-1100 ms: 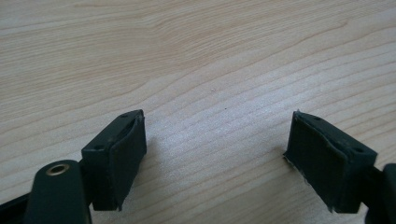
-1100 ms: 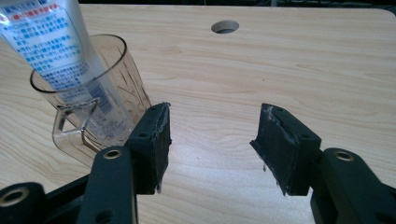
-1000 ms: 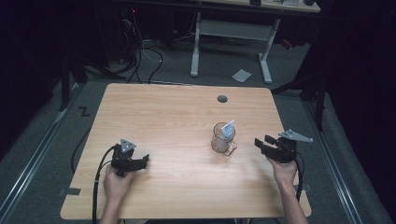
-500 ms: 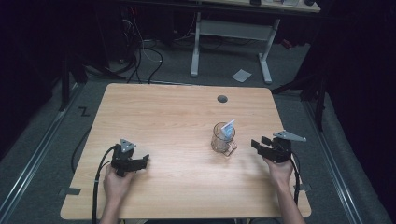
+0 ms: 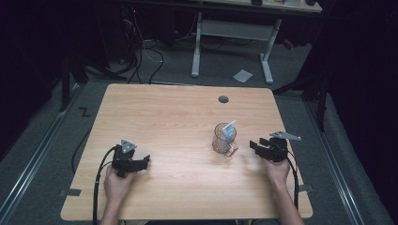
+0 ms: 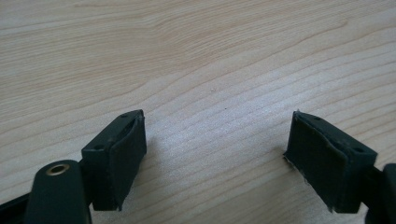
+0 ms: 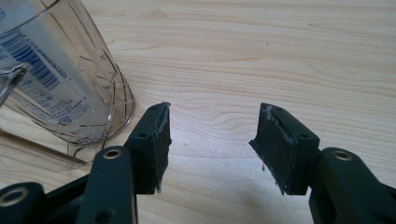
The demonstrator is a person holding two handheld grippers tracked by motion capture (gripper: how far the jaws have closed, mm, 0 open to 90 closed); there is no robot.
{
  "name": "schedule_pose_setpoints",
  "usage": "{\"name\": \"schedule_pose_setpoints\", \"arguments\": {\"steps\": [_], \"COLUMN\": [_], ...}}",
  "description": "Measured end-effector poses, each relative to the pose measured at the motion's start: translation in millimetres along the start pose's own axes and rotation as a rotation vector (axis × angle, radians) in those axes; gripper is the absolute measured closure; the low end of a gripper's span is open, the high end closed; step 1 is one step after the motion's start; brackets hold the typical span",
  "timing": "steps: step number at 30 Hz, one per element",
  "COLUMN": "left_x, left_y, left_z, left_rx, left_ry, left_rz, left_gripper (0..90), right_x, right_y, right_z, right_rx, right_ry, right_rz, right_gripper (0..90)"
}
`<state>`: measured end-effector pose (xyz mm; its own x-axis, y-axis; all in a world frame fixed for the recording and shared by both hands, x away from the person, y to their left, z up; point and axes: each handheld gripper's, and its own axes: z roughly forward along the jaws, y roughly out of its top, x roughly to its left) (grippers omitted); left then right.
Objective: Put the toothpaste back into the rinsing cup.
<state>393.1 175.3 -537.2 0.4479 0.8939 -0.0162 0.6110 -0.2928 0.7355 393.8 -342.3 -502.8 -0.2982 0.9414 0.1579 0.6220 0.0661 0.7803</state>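
Overhead table (image 5: 178, 117) view, two close-ups

Dim room, grey floor (image 5: 56, 126), white desk frame (image 5: 234, 33)

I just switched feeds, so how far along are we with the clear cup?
Nothing looks done: the clear cup stands upright on the table, ungripped, with a blue-printed packet inside. In hand: the right tool is open beside the cup, with bare wood between its jaws. The left tool rests open, far off. The grasp and everything after remain.

Table (image 5: 169, 122): pale wood grain. Cup (image 5: 220, 139): clear, holding white packet (image 5: 229, 130) with blue print. Grippers (image 5: 141, 162) (image 5: 254, 146): black.
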Motion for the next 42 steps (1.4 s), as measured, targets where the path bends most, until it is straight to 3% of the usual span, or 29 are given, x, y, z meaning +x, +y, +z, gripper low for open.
{"name": "schedule_pose_setpoints", "arguments": {"steps": [8, 16, 33, 42], "left_x": [0.0, 0.0, 0.0, 0.0], "left_y": [0.0, 0.0, 0.0, 0.0], "left_z": [0.0, 0.0, -0.1, 0.0], "left_rx": [0.0, 0.0, 0.001, 0.0], "left_ry": [0.0, 0.0, 0.0, 0.0], "left_rz": [0.0, 0.0, 0.0, 0.0], "left_gripper": [20.2, 20.2, 20.2, 20.2], "right_x": [1.8, 2.9, 2.0, 1.5], "right_y": [-3.5, -5.7, -9.2, -10.9], "right_z": [11.9, 18.6, 27.8, 30.6], "right_rx": [0.027, 0.041, 0.065, 0.086], "right_ry": [-0.011, -0.051, -0.119, -0.134], "right_rz": [-0.009, -0.044, -0.067, -0.073], "right_gripper": [45.0, 44.9, 44.5, 43.3]}}
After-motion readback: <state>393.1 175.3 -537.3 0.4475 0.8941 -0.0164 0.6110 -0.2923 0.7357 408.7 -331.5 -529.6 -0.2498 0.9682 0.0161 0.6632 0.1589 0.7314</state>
